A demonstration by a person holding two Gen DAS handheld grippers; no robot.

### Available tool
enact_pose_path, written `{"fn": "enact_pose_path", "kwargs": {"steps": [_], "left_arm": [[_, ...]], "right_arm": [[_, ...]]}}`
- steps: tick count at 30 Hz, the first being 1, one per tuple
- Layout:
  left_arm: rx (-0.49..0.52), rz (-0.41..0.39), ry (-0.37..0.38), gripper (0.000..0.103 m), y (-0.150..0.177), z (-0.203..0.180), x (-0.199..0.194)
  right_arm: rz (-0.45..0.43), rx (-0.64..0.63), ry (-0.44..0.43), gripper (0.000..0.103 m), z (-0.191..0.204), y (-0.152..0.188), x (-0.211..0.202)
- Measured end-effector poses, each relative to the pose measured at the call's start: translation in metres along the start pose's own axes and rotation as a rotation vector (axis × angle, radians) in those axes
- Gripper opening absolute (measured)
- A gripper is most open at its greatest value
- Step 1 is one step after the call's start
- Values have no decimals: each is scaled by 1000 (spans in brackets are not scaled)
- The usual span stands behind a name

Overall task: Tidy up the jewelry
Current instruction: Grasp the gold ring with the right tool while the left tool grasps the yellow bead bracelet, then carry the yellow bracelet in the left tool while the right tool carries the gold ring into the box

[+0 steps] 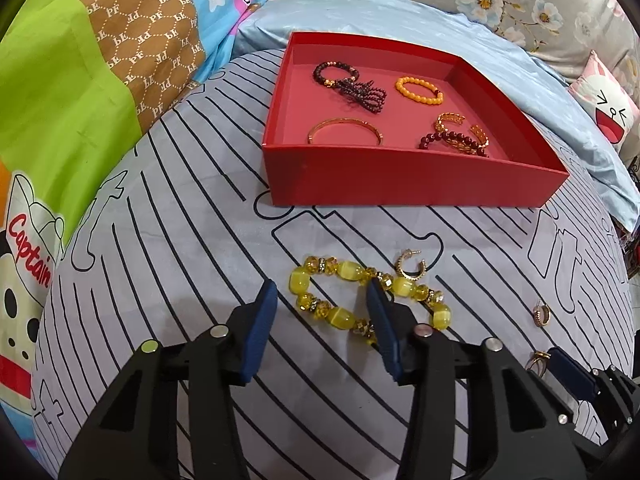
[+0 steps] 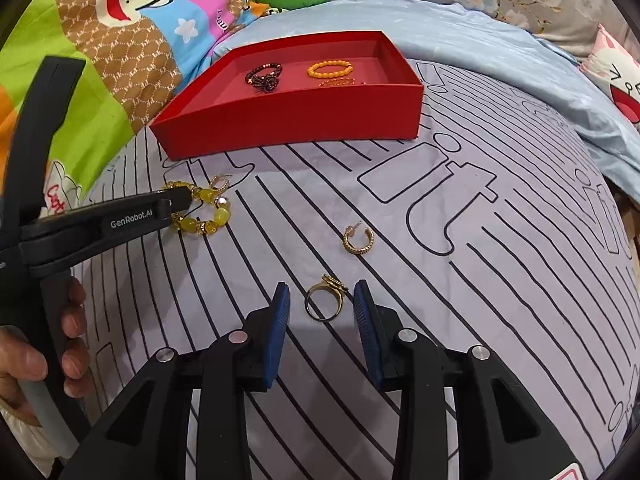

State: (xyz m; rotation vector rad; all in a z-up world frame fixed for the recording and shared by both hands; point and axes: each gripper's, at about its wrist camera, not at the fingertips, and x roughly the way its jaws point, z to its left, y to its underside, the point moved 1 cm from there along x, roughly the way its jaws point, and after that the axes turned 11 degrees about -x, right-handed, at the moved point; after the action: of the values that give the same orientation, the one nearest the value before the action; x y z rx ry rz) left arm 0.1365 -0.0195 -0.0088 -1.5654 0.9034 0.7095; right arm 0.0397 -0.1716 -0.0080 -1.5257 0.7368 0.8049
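- The left gripper (image 1: pixel 322 312) has its blue-padded fingers (image 1: pixel 260 328) spread wide, holding nothing, low over the yellow bead bracelet (image 1: pixel 340 308).
- The right-hand finger of that pair lies over the bracelet's loop, so part of the bracelet sits between the two pads; whether a pad touches the beads cannot be told.
- The right gripper (image 2: pixel 322 312) also has its fingers (image 2: pixel 276 332) spread apart, and the gold ring (image 2: pixel 324 302) lies on the bed between the two tips, touching neither from what shows.
- A gold hoop earring (image 1: pixel 410 270) lies just beside the far edge of the bracelet.
- A second hoop earring (image 2: pixel 359 240) lies on the sheet a little beyond the ring, apart from it.
- All these loose pieces rest on a pale bedsheet (image 2: pixel 400 280) printed with black lines.
- Farther back on the bed stands an open red box (image 1: pixel 400 176).
- Inside it, in the left wrist view, lie a dark bead bracelet (image 1: pixel 348 84) at the far left, an orange bead bracelet (image 1: pixel 420 90) at the far right, a thin gold bangle (image 1: pixel 344 130) at the near left, and a dark red and gold bracelet cluster (image 1: pixel 460 138) at the near right.
- A person's hand (image 2: pixel 48 344) grips the handle of the left gripper at the left edge of the right wrist view.
- Beyond the box lie a light blue pillow (image 1: pixel 360 12) and a colourful cartoon quilt (image 1: pixel 100 60).
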Motion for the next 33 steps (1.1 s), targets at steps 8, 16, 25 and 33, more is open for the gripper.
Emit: {"fn": "enact_pose_path", "kwargs": {"steps": [8,16,25,33], "left_arm": [[3,0,18,27,-2,-2,1],[19,23,78,9,0,-7,0],[14,36,123,9,7,-8,-12],[18,28,167,8,10,-10,-37]], "right_arm": [[-8,20,-3,17,-5,-1,1],[-8,44,-25,12,-10,-1,0],[-14,60,-26,12,-16,1,-5],[-33,64,-28,12,-17,-1,-15]]}}
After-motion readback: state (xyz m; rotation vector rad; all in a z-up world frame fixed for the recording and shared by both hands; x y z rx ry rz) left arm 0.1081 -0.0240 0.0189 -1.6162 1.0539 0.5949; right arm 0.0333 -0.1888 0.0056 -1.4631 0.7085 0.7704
